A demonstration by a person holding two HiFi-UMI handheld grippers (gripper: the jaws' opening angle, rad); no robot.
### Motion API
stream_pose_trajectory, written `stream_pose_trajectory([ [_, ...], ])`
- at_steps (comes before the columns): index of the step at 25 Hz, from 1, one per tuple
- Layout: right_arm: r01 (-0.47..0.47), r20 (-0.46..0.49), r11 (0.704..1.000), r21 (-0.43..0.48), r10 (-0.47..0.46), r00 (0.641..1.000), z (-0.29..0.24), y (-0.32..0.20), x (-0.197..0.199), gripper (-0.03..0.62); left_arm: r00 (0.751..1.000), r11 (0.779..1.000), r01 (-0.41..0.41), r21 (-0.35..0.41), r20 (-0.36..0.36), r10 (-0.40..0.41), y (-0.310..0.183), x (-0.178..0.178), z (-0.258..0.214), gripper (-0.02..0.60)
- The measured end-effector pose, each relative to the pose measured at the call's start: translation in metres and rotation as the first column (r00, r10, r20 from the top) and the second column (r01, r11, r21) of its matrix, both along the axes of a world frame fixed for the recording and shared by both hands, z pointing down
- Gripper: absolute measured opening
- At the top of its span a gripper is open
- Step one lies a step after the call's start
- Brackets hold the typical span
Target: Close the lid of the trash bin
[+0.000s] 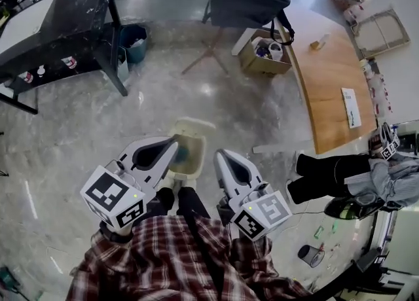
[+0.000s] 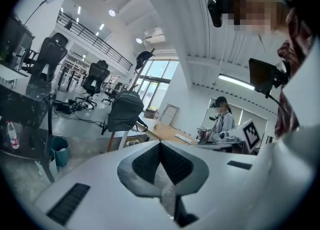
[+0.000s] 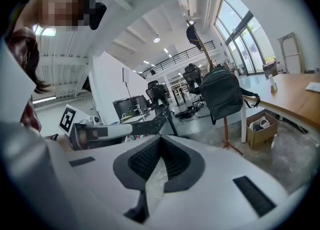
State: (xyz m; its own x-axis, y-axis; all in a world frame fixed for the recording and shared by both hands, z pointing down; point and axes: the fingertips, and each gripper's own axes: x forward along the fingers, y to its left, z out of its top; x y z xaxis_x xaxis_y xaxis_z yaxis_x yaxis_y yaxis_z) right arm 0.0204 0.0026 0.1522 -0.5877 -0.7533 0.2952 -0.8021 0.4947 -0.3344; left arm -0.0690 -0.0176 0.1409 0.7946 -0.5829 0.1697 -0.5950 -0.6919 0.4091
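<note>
Bin [image 1: 198, 162] stands on the floor by the feet, lid [image 1: 192, 123] seemingly tipped back at its far side. Left gripper [image 1: 173, 141] and right gripper [image 1: 218, 154] have jaws closed, empty. A blunt nudge may slip off the lid or topple the bin

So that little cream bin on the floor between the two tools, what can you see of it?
The small cream plastic trash bin stands upright on the grey polished floor. Its flat lid is swung open at the far edge, showing a dark teal inside. In the head view the tip of the closed left tongs overlaps its left rim; whether they touch cannot be told.
</note>
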Motion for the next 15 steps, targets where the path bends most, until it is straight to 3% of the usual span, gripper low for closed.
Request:
stream_pose_trajectory([
  [8, 0.075, -0.013, 0.995, -0.063, -0.076, 0.997, 0.031, -0.024, 0.017, 0.012, 0.998, 0.996, 0.05, -0.07, 0.028, -0.048, -0.01, 0.016, 0.032, 0.009],
  [15, 0.086, -0.003, 0.987, -0.133, -0.087, 0.996, 0.069, -0.016, 0.037, 0.012, 0.996, 0.996, 0.005, -0.09, 0.09, 0.003, -0.027, 0.042, 0.073, 0.009],
])
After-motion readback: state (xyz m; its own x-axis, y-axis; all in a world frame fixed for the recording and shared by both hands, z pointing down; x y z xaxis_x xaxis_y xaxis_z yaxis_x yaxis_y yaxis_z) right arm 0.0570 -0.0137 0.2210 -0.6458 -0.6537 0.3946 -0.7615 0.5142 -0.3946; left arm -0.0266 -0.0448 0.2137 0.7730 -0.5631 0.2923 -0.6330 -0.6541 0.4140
